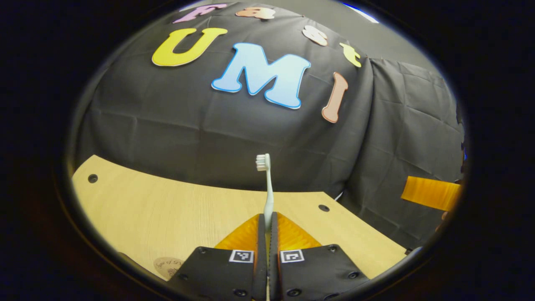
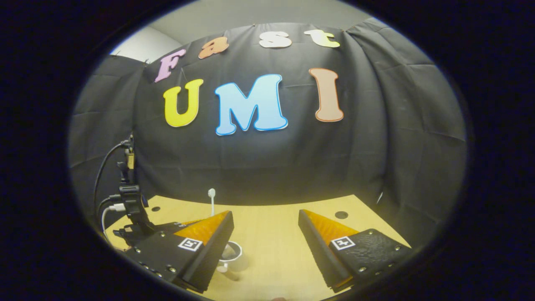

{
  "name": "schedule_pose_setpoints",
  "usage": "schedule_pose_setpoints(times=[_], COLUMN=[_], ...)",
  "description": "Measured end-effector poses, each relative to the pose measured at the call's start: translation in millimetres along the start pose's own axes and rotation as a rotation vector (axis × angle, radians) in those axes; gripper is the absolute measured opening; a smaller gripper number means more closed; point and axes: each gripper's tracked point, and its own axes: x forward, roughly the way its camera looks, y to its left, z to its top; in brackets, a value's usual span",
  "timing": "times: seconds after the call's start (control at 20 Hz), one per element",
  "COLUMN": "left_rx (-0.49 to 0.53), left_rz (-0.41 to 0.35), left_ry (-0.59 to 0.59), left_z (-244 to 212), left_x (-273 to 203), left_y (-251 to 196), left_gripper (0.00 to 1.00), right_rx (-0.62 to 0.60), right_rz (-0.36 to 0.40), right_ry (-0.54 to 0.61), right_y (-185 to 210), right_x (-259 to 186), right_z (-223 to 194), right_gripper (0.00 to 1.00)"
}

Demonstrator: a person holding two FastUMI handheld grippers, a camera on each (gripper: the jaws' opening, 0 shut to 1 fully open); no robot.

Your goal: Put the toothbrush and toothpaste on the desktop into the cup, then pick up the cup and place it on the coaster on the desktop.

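- Left gripper [image 1: 267,221]: fingers closed tight on toothbrush [image 1: 267,188], handle pinched, bristle head upright above tabletop [image 1: 146,209]
- Right gripper [image 2: 265,234]: fingers spread wide, nothing between them, held above tabletop
- Cup [image 2: 232,252]: white, standing near tabletop's near edge, partly hidden behind right gripper's left finger
- Coaster [image 1: 167,265]: round, at tabletop's near edge, seen in left gripper view
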Motion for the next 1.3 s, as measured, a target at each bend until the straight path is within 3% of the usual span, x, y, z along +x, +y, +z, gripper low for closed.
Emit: schedule_pose_setpoints(times=[0.5,0.6,0.65,0.7,0.8,0.95,1.0,1.15,1.2,1.3], left_rx=[0.061,0.054,0.052,0.046,0.035,0.051,0.061,0.09,0.1,0.112], left_rz=[0.004,-0.001,0.009,0.008,0.027,0.046,0.055,0.089,0.096,0.113], left_ry=[0.034,0.044,0.05,0.053,0.037,0.014,0.001,-0.019,-0.022,-0.031], left_z=[-18.1,-19.8,-22.2,-22.5,-16.9,-6.3,-1.2,9.4,12.9,19.5], left_x=[-10.2,-13.5,-16.0,-19.1,-29.0,-46.5,-52.7,-70.7,-76.1,-87.9], left_y=[-10.7,-12.3,-10.1,-10.7,-8.1,-9.7,-9.1,-4.8,-4.2,-3.5], left_gripper=[0.16,0.31,0.31,0.47,0.5,0.67,0.78,0.83,0.97,0.96], right_rx=[0.043,0.037,0.034,0.033,0.035,0.031,0.031,0.013,-0.001,-0.026], right_rz=[0.015,0.02,0.023,0.026,0.037,0.047,0.05,0.055,0.057,0.059], right_ry=[0.043,0.047,0.052,0.057,0.079,0.125,0.145,0.22,0.243,0.291], right_y=[-0.9,0.6,2.3,3.8,8.2,14.4,16.8,24.3,26.8,31.9], right_x=[-2.1,-4.8,-5.7,-6.9,-8.8,-12.5,-13.3,-13.4,-13.4,-9.8], right_z=[-12.7,-13.9,-15.4,-16.2,-20.5,-28.6,-32.3,-49.3,-53.9,-65.5], right_gripper=[0.97,0.97,0.97,0.97,0.96,0.96,0.96,0.97,0.96,0.96])
